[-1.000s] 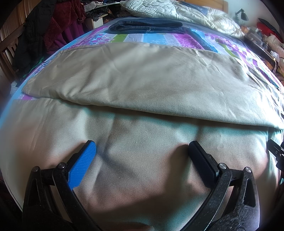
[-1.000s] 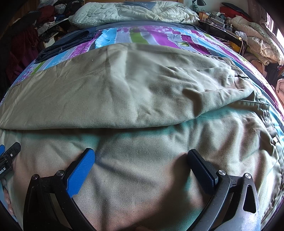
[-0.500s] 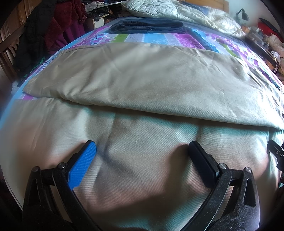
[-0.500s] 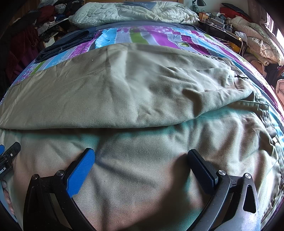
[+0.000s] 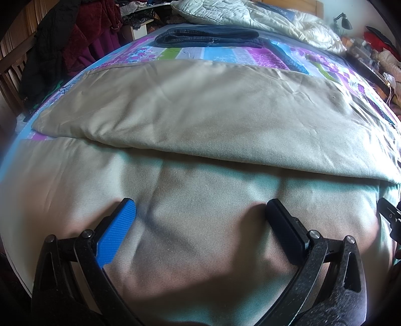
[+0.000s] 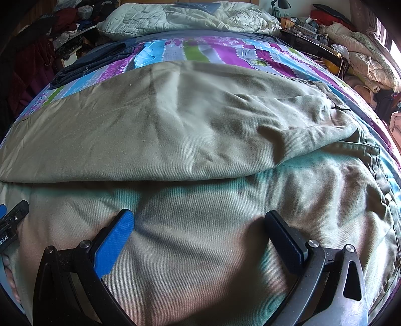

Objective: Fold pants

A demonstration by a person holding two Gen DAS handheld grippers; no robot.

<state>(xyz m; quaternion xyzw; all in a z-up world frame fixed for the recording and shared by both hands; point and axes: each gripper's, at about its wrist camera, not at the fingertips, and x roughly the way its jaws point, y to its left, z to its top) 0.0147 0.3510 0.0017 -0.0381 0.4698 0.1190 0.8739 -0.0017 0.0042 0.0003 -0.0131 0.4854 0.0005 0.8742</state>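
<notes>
Khaki pants (image 5: 200, 117) lie spread across the bed, two legs side by side, the far leg overlapping the near one along a long fold. My left gripper (image 5: 200, 210) stands open, its fingers wide apart over the near leg with nothing between them. In the right wrist view the same pants (image 6: 180, 130) show their waistband and button (image 6: 376, 160) at the right. My right gripper (image 6: 199, 220) is open too, fingers resting on or just above the near leg's cloth. Each gripper shows at the other view's edge.
The bed carries a striped purple, blue and green cover (image 5: 225, 52). Folded dark jeans (image 5: 208, 37) lie at the far side, with a pale quilt (image 6: 188, 17) behind them. Hanging clothes (image 5: 62, 45) stand at the left and cluttered shelves (image 6: 325, 27) at the right.
</notes>
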